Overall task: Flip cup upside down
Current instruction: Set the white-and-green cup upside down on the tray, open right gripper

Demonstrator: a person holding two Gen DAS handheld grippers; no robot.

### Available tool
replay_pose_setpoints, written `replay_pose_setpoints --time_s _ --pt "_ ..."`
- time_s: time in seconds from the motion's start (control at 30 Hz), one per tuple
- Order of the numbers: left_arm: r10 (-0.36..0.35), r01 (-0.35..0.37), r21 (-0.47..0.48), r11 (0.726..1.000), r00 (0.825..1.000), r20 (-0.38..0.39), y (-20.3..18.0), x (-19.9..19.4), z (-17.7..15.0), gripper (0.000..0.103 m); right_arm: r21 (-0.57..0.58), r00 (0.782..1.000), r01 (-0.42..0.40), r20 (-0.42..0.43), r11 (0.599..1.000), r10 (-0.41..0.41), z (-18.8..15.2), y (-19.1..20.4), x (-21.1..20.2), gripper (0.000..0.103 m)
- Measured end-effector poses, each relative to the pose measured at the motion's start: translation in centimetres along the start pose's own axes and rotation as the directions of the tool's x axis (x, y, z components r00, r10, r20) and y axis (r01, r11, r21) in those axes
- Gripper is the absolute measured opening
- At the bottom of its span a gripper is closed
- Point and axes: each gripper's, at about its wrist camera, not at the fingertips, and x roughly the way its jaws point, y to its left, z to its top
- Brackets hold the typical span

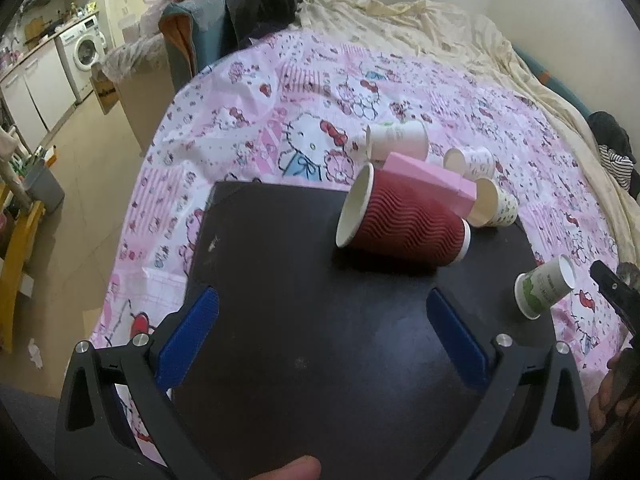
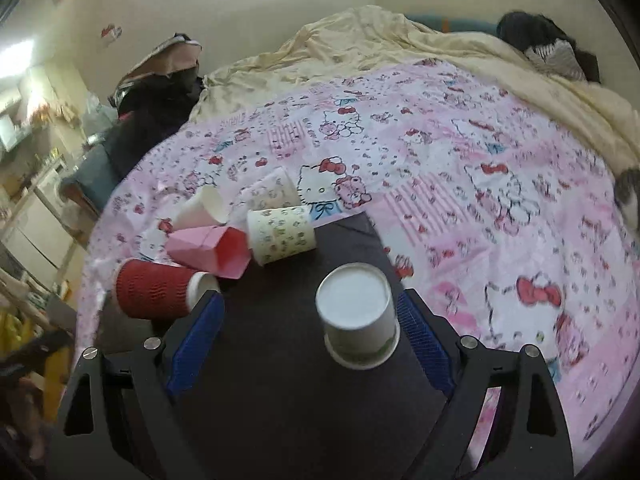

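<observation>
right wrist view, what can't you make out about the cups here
- White cup, right wrist view: stands upside down between the open right claw; its mouth faces the black board, so the inside is hidden.
- Print on the white cup: only a green strip near the rim shows, too blurred to read.
- Red cup: lies on its side, its base partly behind the claw's left finger.
- Pink box: covers part of the cups behind it.

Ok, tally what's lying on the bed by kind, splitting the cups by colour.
Red ripple cup: 1
Pale paper cups: 5
Pink carton: 1
Total: 7
</observation>
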Motion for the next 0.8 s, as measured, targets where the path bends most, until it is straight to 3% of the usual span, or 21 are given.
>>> replay_pose_setpoints --time_s 0.07,0.17,0.27,0.33,0.4,0.53,0.7,0.8 --pt "-0.010 0.009 -0.003 1.000 1.000 -0.020 -0.5 0.1 0.1 0.102 0.017 1.000 -0.007 -0.001 1.000 0.007 -0.1 -0.1 -0.3 0.090" --pt "-0.025 0.028 0.120 0.992 0.999 -0.024 -3.1 -0.5 1.2 0.102 0.054 1.000 0.004 -0.002 0.999 -0.003 0.2 -0.7 -0.5 0.091" --pt "-0.042 0.072 0.255 0.964 0.992 -0.122 -5.9 0.5 3.2 0.102 0.129 1.000 -0.008 -0.016 0.992 0.010 0.8 -1.8 -0.4 0.091" --pt "-0.026 0.065 0.306 0.950 0.991 -0.131 -7.1 1.1 4.0 0.102 0.176 0.999 -0.031 -0.028 0.984 0.037 1.0 -2.6 -0.2 0.091" --pt "-0.025 0.072 0.317 0.946 0.988 -0.151 -7.8 1.8 4.5 0.102 0.205 0.997 -0.047 -0.052 0.978 0.058 1.0 -3.1 0.1 0.091" --pt "-0.038 0.088 0.253 0.964 0.980 -0.196 -7.3 3.5 4.8 0.102 0.236 0.990 -0.064 -0.109 0.970 0.092 1.0 -3.7 0.8 0.091" --pt "-0.015 0.061 0.253 0.966 0.984 -0.180 -6.8 4.4 5.6 0.102 0.268 0.966 -0.163 -0.155 0.949 0.209 0.9 -3.1 1.7 0.091" --pt "-0.010 0.072 0.330 0.941 0.982 -0.186 -7.8 4.8 6.8 0.101 0.248 0.966 -0.169 -0.151 0.954 0.211 1.2 -2.2 1.7 0.091"
